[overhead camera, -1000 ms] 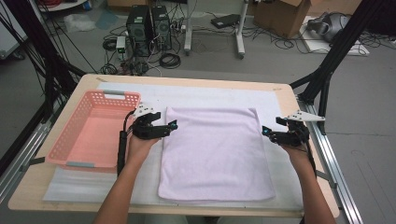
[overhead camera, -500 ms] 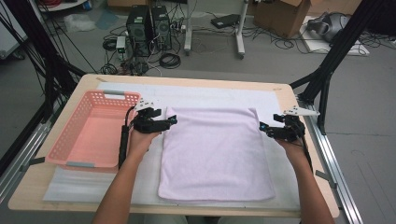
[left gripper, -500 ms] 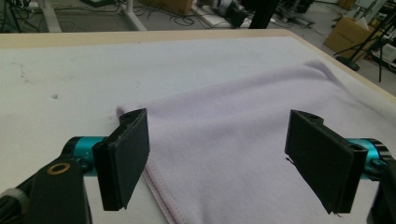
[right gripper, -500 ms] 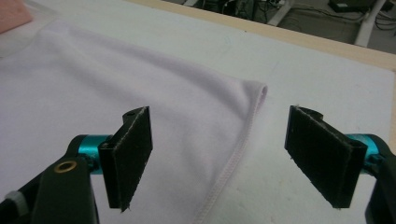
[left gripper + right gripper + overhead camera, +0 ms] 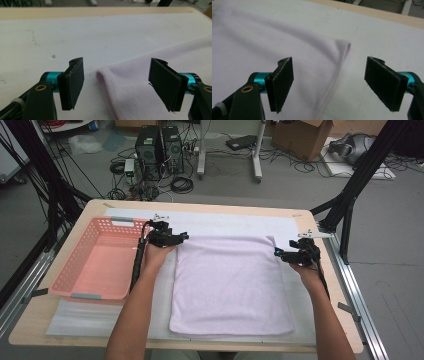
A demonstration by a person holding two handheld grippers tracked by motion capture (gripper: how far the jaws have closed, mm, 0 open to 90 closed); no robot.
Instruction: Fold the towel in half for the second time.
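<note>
The left tool [image 5: 183,236] is closing, jaws wide around a corner of the towel [image 5: 232,285]. The right tool [image 5: 276,252] is open over the other far corner.

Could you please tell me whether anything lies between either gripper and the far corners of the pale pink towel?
Nothing visible does. The left gripper has its open jaws, just closing somewhat, astride the towel corner, with no pad pressing it. The right gripper stands open astride the other far corner. Only the white mat lies beneath.
</note>
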